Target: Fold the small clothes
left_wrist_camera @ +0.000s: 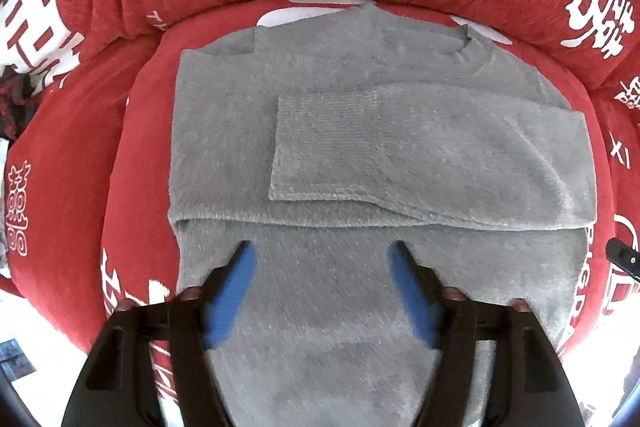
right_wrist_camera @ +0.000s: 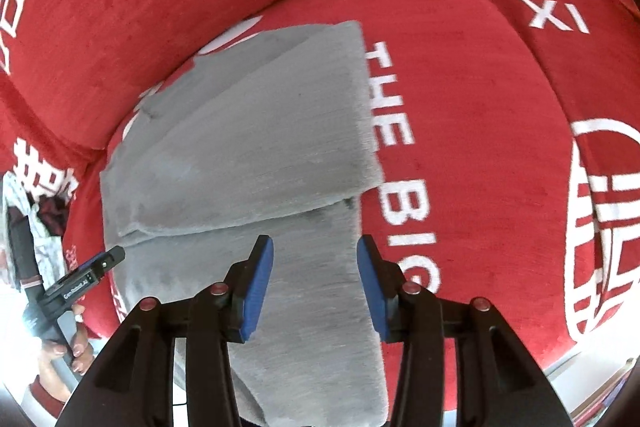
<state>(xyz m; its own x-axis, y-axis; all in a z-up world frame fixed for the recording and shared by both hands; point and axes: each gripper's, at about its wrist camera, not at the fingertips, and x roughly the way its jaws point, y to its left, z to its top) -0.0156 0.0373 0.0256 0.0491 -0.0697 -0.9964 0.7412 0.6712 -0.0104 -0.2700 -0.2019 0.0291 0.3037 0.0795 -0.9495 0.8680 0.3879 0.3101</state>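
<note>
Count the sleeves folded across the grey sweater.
1: a ribbed-cuff sleeve lies across the grey sweater chest, coming from its right side. The other sleeve may be hidden underneath.

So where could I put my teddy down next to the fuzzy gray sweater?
The biggest bare patch is the red cushion right of the gray sweater, over the white "THE BIG" lettering. A narrower red strip runs along the sweater's left edge. The near end is crowded: the left tool and right tool both hover open over the sweater.
</note>
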